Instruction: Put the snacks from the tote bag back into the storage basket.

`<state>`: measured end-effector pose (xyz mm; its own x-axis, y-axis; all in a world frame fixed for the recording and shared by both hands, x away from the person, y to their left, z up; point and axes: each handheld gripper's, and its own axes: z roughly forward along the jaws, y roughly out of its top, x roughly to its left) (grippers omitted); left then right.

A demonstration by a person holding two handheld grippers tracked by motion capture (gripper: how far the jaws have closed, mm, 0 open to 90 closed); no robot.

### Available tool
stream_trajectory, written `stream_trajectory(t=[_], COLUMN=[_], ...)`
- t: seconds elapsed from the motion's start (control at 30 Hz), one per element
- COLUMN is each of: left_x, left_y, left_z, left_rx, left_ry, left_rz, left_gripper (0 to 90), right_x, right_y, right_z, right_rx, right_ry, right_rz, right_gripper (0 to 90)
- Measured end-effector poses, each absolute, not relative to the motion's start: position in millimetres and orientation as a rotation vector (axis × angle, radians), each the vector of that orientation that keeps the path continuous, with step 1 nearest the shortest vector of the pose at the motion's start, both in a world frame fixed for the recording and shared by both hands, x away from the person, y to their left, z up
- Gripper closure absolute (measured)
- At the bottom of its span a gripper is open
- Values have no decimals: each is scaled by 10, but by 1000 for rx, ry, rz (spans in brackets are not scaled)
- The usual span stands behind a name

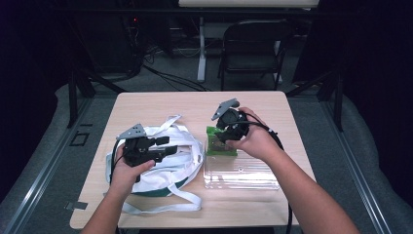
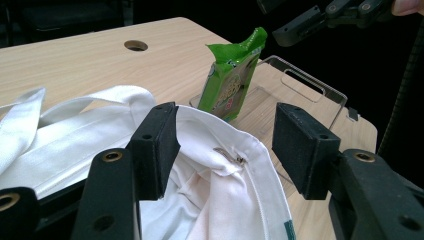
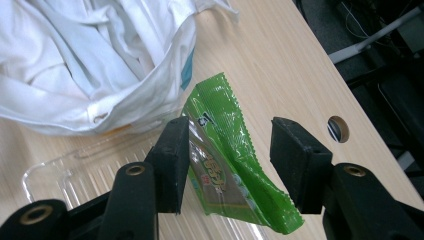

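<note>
Right now I see the green packet (image 3: 225, 150) standing upright at the near-bag end of the clear tray (image 1: 243, 173), just beside the white bag (image 1: 165, 156). My right gripper (image 3: 230, 162) has its jaws apart on either side of the packet, one pad touching it, not clamped. My left gripper (image 2: 225, 150) hovers over the bag's rim, on the side away from the tray, jaws apart and holding nothing. Bag and tray both lie on the wooden surface (image 1: 156, 105).

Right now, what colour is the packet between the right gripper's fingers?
Bright green packet with a printed label, clearest in the right gripper view.
</note>
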<state>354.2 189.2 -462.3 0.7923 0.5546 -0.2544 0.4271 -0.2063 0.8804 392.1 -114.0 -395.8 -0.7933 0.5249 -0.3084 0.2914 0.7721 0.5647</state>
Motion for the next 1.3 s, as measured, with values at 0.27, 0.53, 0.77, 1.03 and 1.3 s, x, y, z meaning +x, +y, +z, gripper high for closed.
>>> stream_trajectory(t=[0.27,0.53,0.77,1.03,1.3], left_x=[3541,3545,3554,3571,3580], left_y=[1896,1908,1927,1926,1936], left_z=[-4619,-4616,-4620,-4647,-4655], left_rx=[1837,1839,1832,1836,1840], left_ry=[766,779,806,821,829], left_rz=[132,133,134,134,140], left_gripper=[436,436,436,433,430], right_x=[3801,3673,3568,3407,3309], right_y=[-1213,-1376,-1548,-1620,-1691], right_z=[-3970,-4036,-4029,-4091,-4247], right_rx=[730,830,905,976,1028], right_ry=[2460,2385,2318,2257,2238], right_rz=[789,824,933,1002,1014], right_gripper=[555,574,551,503,489])
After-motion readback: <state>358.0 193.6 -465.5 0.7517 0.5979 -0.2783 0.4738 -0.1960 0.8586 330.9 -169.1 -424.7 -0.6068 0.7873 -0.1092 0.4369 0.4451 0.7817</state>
